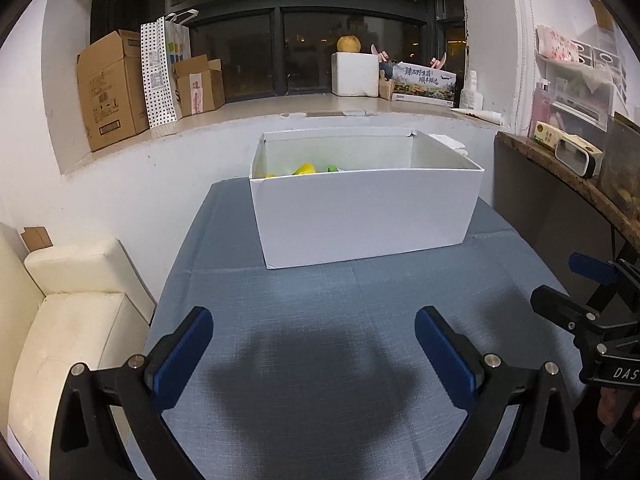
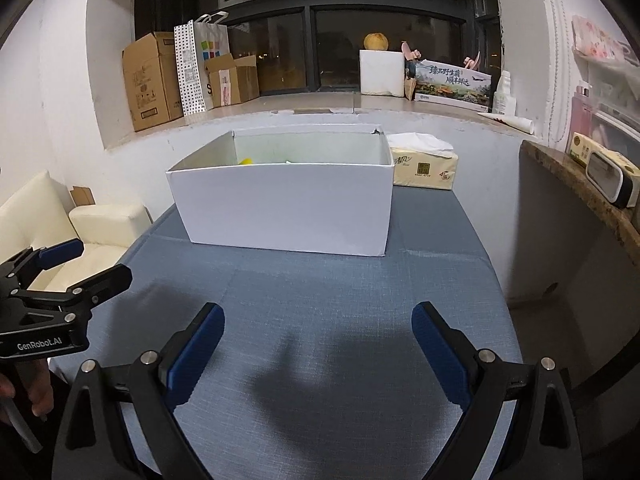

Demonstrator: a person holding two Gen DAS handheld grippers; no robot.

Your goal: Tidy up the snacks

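A white cardboard box (image 1: 360, 216) (image 2: 284, 208) stands open-topped at the far end of the blue-grey tablecloth (image 1: 312, 320). Over its rim I see the tops of yellow snack packets (image 1: 303, 169) (image 2: 246, 161) and a green one (image 1: 331, 168); the rest of its contents is hidden by the front wall. My left gripper (image 1: 314, 340) hovers open over bare cloth well short of the box, nothing between its blue pads. My right gripper (image 2: 318, 340) is likewise open and holds nothing. Each gripper shows at the edge of the other's view.
A tissue pack (image 2: 424, 168) lies right of the box. A cream sofa (image 1: 72, 320) stands left of the table, a dark counter (image 1: 568, 176) with small items on the right. Cardboard boxes (image 1: 112, 88), a dotted bag and a white foam box (image 1: 354, 74) sit on the windowsill.
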